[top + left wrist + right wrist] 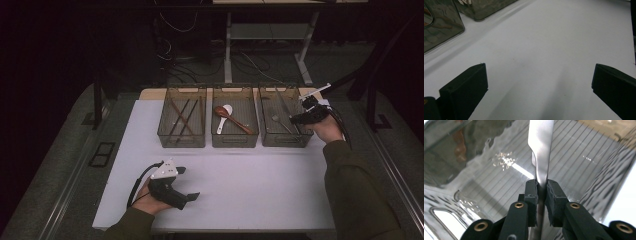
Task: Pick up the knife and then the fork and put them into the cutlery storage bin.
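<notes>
Flanking your right claw (541,188) at nine o'clock, the spoon bin (235,117) and chopstick bin (182,117); its pads clamp a metal utensil (541,147) over the right bin (282,135). Left claw (539,82) wide, on the worktop (240,185).

A white worktop (240,190) carries three smoky, see-through bins in a row along its far edge. The left bin (182,142) holds several long brown sticks lying lengthwise, some crossing. The middle bin (235,141) holds a brown wooden spoon (231,119) laid diagonally, and a white spoon (223,117) lying just beside it, their bowls close together at the far end. Beyond the worktop, on the dark floor, cables (250,62) trail around the pale legs of a table frame (265,50). A dark rectangular frame (102,154) lies on the grey floor to the left.
</notes>
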The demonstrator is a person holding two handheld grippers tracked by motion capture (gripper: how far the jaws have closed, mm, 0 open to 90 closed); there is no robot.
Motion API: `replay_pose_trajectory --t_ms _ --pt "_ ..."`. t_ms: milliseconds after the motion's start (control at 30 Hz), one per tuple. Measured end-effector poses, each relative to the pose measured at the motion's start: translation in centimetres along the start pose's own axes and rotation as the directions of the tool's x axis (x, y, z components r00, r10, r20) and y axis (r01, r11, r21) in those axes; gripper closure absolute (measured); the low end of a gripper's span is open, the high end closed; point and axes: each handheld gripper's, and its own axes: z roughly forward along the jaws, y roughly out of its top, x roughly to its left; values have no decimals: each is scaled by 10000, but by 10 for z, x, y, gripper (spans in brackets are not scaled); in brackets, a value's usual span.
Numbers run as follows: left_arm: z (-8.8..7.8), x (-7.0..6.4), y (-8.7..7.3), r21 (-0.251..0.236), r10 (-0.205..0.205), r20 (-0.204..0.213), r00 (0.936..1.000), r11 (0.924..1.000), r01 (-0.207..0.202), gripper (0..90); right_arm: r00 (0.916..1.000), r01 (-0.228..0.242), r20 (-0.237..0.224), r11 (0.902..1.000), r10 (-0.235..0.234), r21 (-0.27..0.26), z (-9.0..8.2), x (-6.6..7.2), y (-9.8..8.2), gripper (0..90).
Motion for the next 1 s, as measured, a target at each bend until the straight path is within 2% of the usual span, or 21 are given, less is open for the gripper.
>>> replay_pose_trajectory --t_ms 67,167,267,400,533,633,767,833,1000 --pt "0 0 0 0 -17 -5 10000 10000 17 0 9999 5 170 9999 -3 -112 -1 1 0 725" --pt "0 0 0 -6 -33 4 10000 10000 33 0 10000 8 65 9996 -6 -278 -2 0 0 638" --pt "0 0 0 -17 -72 0 10000 10000 72 0 9998 -116 -184 9986 107 -513 -4 2 -2 548" --pt "0 -1 0 -2 -89 -20 10000 10000 89 0 9990 -175 -429 9953 134 -958 -8 6 -2 489" --pt "0 -1 1 2 -101 -64 9999 9999 101 0 9972 -137 -753 9897 30 -1427 -14 12 -2 403" --pt "-1 -1 0 10 -123 -74 9999 9999 123 0 9986 -128 -526 9849 37 -1727 -18 18 -2 349" --pt "-1 0 0 -13 -118 -54 9999 9999 118 0 9976 -266 -682 9764 122 -2144 -25 27 -8 283" --pt "-2 -1 -1 -22 -93 -49 9999 10000 93 0 9986 -148 -530 9720 25 -2345 -28 33 -12 262" --pt "-2 -1 -1 -32 -132 -45 9999 9999 131 0 9976 173 -598 9633 -345 -2680 -40 48 -25 229"
